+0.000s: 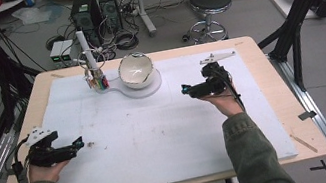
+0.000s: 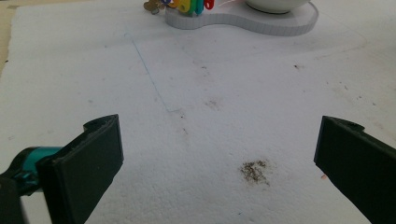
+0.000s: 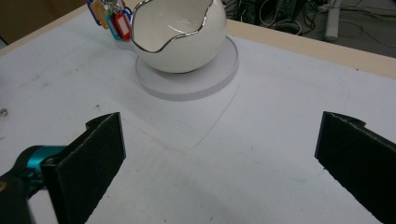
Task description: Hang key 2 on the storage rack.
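Both the left gripper (image 1: 77,143) and right gripper (image 1: 185,89) hover with jaws spread wide and empty over the white foam mat (image 1: 158,133), while the eggshell-shaped bowl (image 1: 136,69) rests on its round base (image 1: 152,86) beside coloured key tags (image 1: 98,82) at the far edge.

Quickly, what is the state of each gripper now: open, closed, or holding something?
Left gripper: open, jaws wide apart, holding nothing, over the white foam mat.
Right gripper: open, holding nothing, pointing toward the white egg-shaped ceramic bowl.
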Available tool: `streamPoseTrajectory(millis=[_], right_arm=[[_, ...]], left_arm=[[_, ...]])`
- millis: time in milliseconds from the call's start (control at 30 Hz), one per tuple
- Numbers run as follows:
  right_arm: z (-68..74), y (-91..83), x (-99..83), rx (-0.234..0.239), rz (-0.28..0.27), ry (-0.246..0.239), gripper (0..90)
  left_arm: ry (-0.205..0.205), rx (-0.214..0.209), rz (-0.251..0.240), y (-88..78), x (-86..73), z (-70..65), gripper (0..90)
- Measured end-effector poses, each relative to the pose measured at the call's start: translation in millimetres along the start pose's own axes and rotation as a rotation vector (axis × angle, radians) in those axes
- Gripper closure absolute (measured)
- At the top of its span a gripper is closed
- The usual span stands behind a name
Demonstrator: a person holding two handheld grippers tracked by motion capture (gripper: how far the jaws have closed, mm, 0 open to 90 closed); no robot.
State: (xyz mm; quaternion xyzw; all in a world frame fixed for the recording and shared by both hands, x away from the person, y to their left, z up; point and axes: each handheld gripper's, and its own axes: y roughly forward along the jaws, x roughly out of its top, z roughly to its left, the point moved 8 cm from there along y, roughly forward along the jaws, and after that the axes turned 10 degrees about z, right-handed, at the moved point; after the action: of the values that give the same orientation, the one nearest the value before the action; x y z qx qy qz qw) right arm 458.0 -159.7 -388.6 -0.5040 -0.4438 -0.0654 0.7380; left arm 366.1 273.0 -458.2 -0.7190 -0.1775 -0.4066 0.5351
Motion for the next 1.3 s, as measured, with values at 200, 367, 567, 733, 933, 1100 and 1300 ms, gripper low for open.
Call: streamPoseTrajectory(millis=[200,367,567,733,933,1100,1300], right_arm=[[-2.0,-5.3,-10.6,-0.003,-0.019,0.013,0.9],[-4.8,-10.1,-21.0,-0.004,-0.033,0.024,0.9],[-11.4,-16.4,-34.1,-0.02,-0.026,0.045,0.9],[-19.3,-21.1,-48.6,-0.032,-0.036,0.068,0.9],[-25.6,-29.9,-60.1,-0.016,-0.097,0.099,0.9],[-30.8,-34.2,-70.9,-0.031,-0.103,0.116,0.8],[-37.0,-37.0,-83.7,-0.068,-0.107,0.126,0.9]], left_arm=[[0.0,0.0,-0.002,-0.3,0.1,0.0,1.8],[0.003,0.001,0.0,-0.8,-0.1,0.3,1.8],[0.003,0.001,0.004,-0.1,-0.6,-0.7,1.7],[-0.003,0.002,0.0,-0.4,-0.2,-0.2,1.7],[0.001,0.004,0.005,-0.8,-0.7,0.0,1.7],[0.0,0.002,0.003,-0.8,-0.8,-0.8,1.7],[0.001,0.003,0.005,-0.9,-0.9,-0.5,1.7]])
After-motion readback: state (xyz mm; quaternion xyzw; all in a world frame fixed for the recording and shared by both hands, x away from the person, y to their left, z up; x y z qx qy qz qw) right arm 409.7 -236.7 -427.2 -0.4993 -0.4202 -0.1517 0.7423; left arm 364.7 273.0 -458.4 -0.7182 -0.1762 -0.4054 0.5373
